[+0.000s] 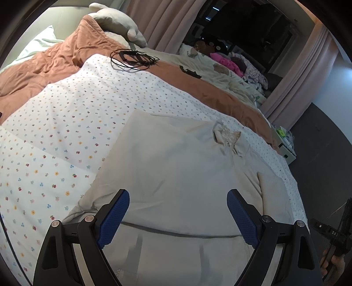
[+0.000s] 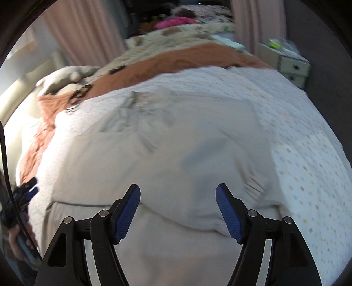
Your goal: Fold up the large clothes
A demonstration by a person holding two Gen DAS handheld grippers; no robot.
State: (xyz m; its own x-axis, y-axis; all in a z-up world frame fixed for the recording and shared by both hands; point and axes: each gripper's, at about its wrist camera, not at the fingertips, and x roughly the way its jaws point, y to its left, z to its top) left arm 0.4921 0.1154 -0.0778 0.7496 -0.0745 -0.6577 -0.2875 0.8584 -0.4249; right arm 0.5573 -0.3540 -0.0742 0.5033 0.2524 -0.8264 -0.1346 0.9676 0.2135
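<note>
A large cream garment (image 1: 176, 167) lies spread on the floral sheet (image 1: 66, 123) of a bed, its collar (image 1: 226, 136) at the far end and a fold line across its near part. My left gripper (image 1: 178, 198) is open and empty, hovering above the garment's near part. In the right wrist view the same garment (image 2: 167, 143) fills the middle, blurred. My right gripper (image 2: 178, 193) is open and empty above its near part. The left gripper shows at that view's left edge (image 2: 26, 191).
A rust-brown quilt (image 1: 44, 66) and a beige pillow (image 1: 118, 22) lie at the bed's far side. Black hangers (image 1: 134, 59) rest on the sheet. A white drawer box (image 2: 290, 63) stands beside the bed, with pink curtains (image 1: 165, 19) behind.
</note>
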